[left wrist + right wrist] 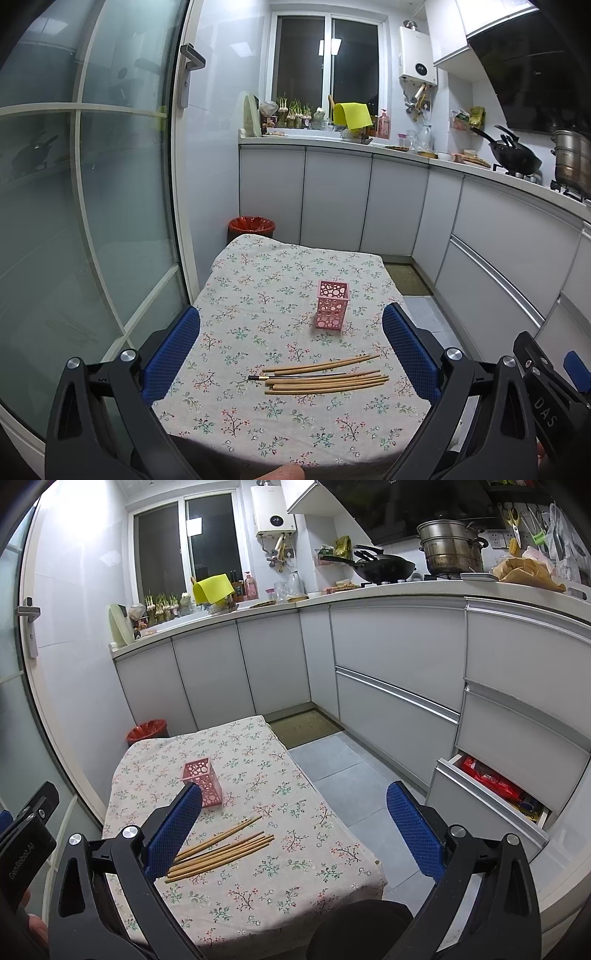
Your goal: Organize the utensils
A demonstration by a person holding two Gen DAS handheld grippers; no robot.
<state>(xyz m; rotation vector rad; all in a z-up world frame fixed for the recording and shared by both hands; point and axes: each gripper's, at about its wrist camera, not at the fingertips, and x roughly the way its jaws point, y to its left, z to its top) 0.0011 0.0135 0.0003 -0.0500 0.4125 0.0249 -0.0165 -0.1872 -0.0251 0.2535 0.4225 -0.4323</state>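
Observation:
Several bamboo chopsticks (327,380) lie in a loose bundle on the floral tablecloth (258,288), with one thin black chopstick (295,376) among them. Behind them stands an empty pink perforated holder (331,304), upright. My left gripper (291,328) hovers above the near part of the table, open, nothing between its blue pads. In the right wrist view the chopsticks (221,853) and the holder (203,781) sit left of centre. My right gripper (295,808) is open and empty, above the table's right edge; its left finger hides the bundle's near ends.
A glass sliding door (92,221) runs along the table's left side. A red-lined bin (252,227) stands behind the table. White cabinets (399,664) line the back and right, with a low drawer (491,786) pulled open. A mat (306,727) lies on the grey floor.

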